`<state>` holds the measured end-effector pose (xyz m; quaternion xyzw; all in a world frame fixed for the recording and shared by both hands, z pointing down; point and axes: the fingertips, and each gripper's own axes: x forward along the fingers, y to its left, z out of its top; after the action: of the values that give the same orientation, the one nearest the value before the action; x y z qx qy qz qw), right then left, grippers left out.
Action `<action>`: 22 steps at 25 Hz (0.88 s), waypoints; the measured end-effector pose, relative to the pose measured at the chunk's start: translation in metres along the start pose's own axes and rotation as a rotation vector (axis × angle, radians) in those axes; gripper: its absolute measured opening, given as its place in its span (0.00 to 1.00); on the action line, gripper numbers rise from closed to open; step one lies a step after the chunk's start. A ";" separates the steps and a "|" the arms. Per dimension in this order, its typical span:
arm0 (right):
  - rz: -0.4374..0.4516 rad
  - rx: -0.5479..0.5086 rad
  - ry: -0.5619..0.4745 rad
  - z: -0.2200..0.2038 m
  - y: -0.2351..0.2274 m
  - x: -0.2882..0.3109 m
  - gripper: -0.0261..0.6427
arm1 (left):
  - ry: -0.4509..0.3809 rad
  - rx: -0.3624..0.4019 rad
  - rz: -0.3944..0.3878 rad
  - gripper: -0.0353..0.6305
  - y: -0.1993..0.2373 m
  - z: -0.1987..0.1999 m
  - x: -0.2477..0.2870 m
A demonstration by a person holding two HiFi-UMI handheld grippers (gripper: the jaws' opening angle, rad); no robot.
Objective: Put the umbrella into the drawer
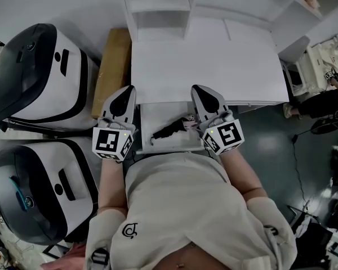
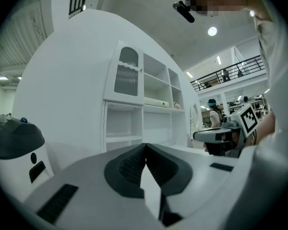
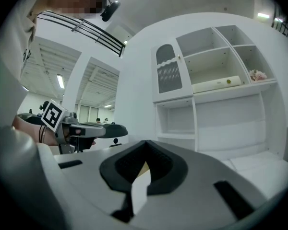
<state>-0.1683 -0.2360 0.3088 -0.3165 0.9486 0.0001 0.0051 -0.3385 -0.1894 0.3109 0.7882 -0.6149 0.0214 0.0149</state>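
The umbrella lies in the open drawer, down between the two grippers. The left gripper hovers on its left and the right gripper on its right, both with jaws pressed together and empty.

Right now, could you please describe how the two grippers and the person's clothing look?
The left gripper and right gripper have pale grey shells tapering to dark, ribbed pads. Each carries a cube with black-and-white square markers. The person wears a pale top with a small dark logo.
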 end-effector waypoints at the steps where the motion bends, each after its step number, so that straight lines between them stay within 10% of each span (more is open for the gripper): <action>1: 0.006 -0.001 0.001 0.001 0.002 0.000 0.05 | 0.004 0.000 0.001 0.07 0.001 -0.001 0.001; 22: -0.055 -0.042 0.047 -0.010 -0.006 -0.002 0.05 | 0.044 0.015 -0.044 0.07 -0.011 -0.005 0.015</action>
<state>-0.1637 -0.2397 0.3187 -0.3425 0.9391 0.0126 -0.0237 -0.3245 -0.2007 0.3172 0.8010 -0.5966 0.0429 0.0227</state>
